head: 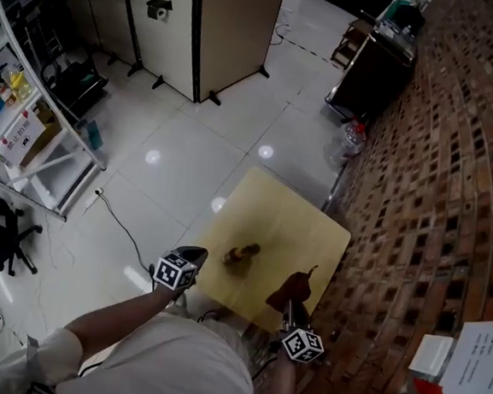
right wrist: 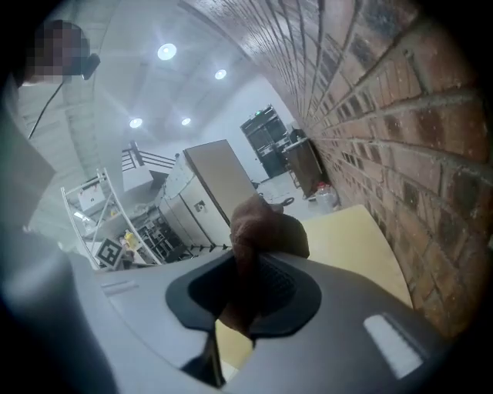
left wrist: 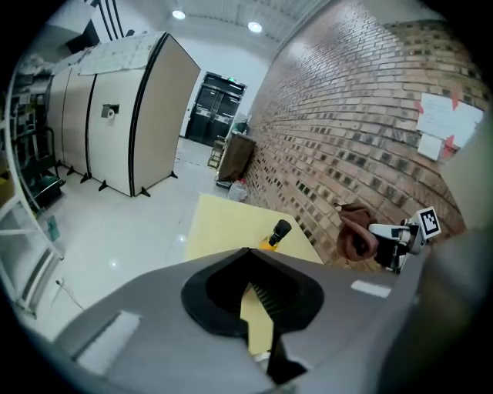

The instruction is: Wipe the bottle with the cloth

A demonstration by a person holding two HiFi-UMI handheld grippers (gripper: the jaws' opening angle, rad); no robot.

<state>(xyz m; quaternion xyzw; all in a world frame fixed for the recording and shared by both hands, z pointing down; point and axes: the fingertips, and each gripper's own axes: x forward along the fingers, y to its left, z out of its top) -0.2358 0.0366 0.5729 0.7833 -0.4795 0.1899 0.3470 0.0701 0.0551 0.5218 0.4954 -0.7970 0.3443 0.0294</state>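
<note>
Yellow table (head: 288, 228) bears the bottle (head: 243, 254) — right gripper (head: 290, 305) clamps cloth (head: 295, 285) nearby, left gripper (head: 195, 255) closed, empty.

bottle (head: 243, 254) on table (head: 300, 226) | cloth (head: 293, 287) right of bottle

My head camera looks steeply down from high above the table (head: 295, 230), with my left hand-held gripper (head: 197, 253) and right hand-held gripper (head: 292, 306) at its near edge. Each one's camera rides close behind its own jaws. The left faces across the table toward the right one, and the right faces along the brick wall (right wrist: 400, 115). All three views share the table.
</note>
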